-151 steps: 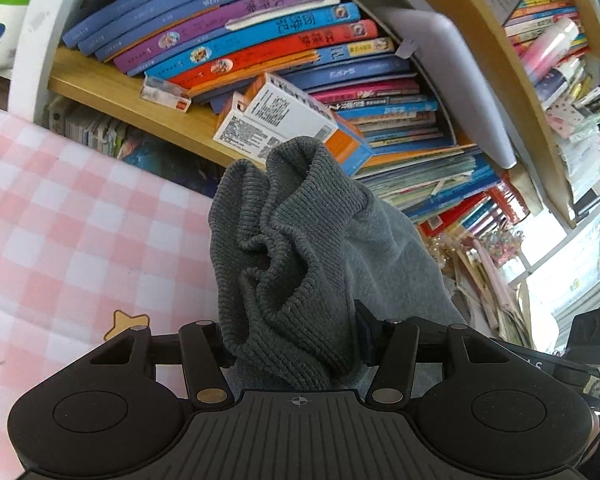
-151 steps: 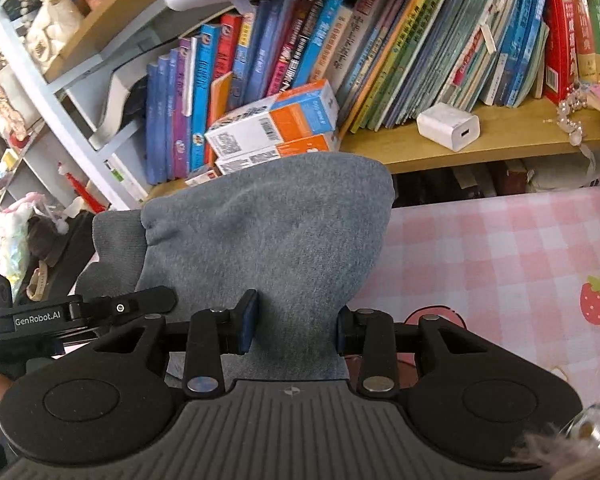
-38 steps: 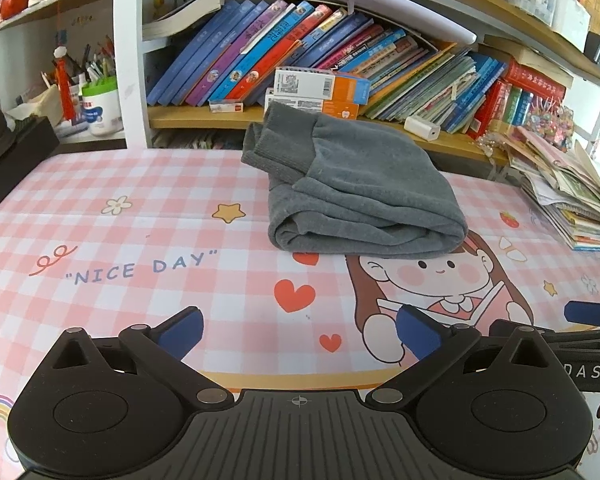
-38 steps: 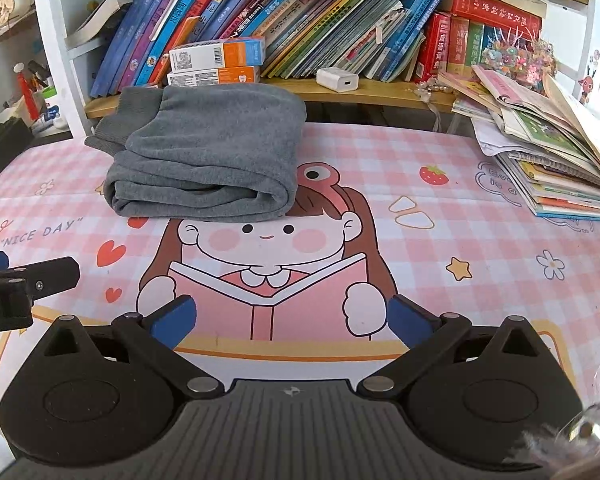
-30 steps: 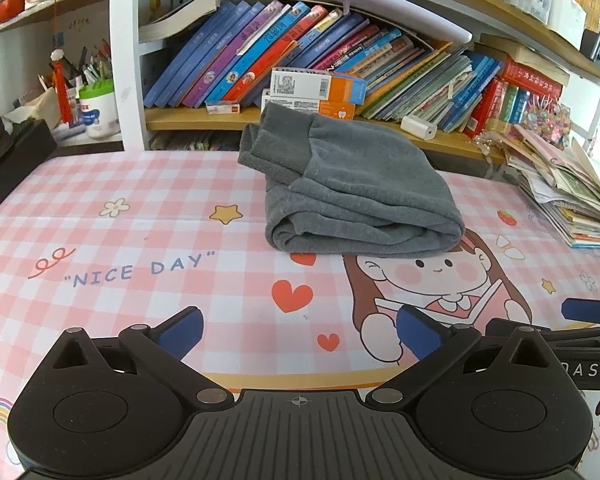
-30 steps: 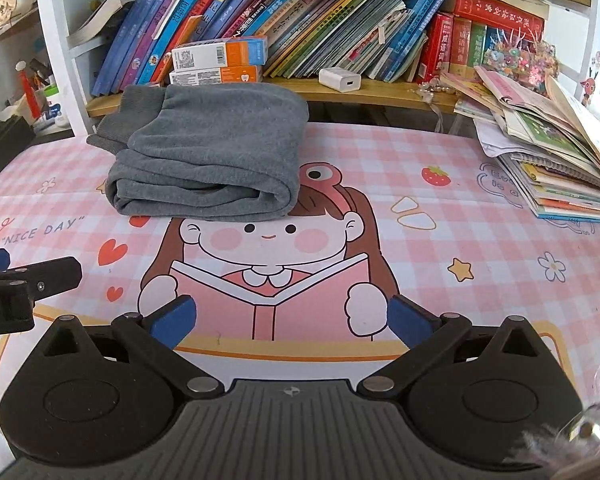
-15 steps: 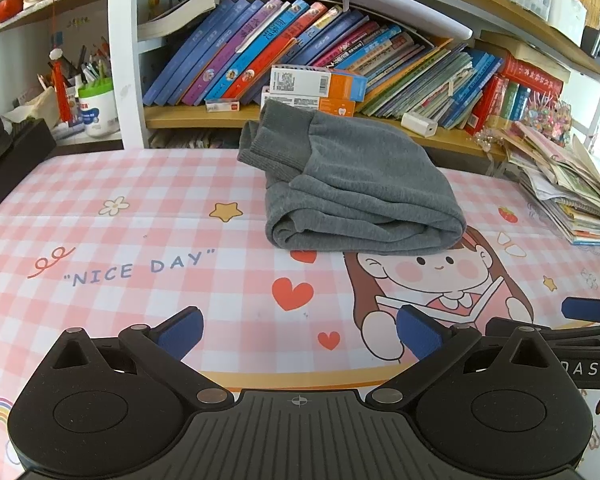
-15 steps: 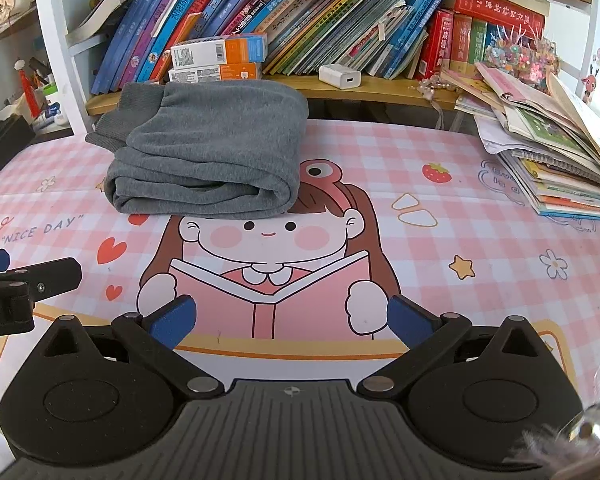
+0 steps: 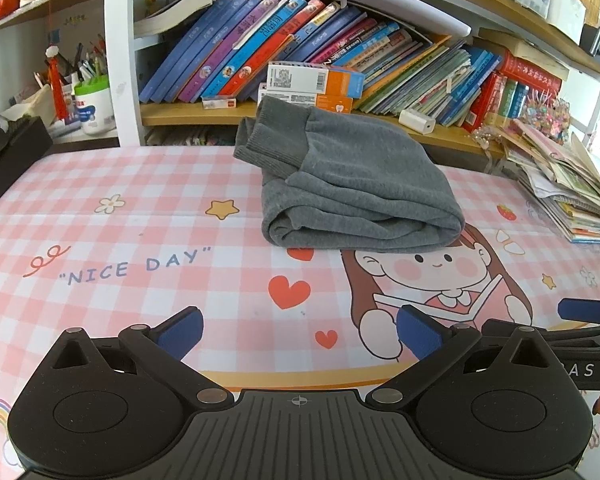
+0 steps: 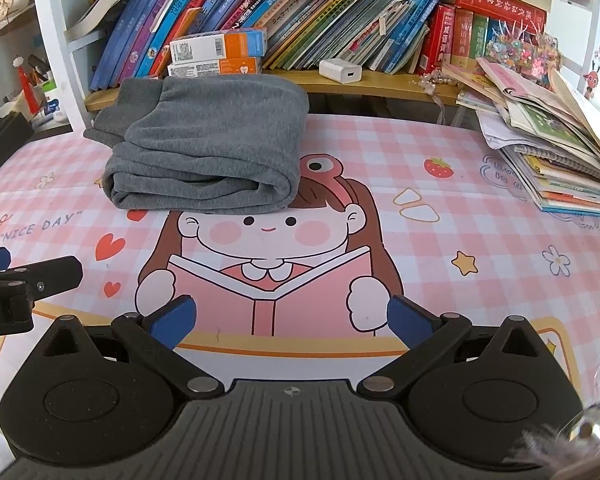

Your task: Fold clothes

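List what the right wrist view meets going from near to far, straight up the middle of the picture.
Right claw, open → tablecloth's reading girl print → folded grey garment → orange and white boxes on the shelf → row of leaning books.

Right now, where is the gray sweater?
The folded gray sweater lies on the pink checked mat, left of centre in the right wrist view, just below the orange boxes.

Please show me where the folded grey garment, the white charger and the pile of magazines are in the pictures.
Grey garment [image 9: 352,184]: left wrist view, middle of its top layer.
White charger [image 10: 340,71]: right wrist view, its front face, on the shelf.
Pile of magazines [image 10: 556,152]: right wrist view, upper cover, at the table's right edge.
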### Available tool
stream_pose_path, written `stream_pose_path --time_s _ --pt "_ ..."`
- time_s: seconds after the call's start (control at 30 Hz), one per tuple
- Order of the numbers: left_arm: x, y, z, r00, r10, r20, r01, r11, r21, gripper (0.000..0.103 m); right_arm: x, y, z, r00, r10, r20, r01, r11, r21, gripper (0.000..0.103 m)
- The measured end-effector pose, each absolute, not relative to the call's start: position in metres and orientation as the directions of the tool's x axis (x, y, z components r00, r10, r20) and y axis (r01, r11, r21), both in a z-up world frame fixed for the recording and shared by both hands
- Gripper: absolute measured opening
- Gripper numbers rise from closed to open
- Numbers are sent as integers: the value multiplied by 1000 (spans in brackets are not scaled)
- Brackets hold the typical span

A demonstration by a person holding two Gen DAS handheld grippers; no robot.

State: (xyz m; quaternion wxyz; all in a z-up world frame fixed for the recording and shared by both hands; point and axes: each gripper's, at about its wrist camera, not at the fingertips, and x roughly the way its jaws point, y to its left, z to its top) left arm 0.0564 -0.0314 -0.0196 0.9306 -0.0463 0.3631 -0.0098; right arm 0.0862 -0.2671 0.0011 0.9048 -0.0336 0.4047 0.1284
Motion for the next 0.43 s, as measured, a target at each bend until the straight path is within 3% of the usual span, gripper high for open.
stream_pose_path --time_s 0.43 --pt "56 -30 -21 754 -53 -654 -11 996 -93 103 89 -265 -5 619 206 -758 -266 963 44 103"
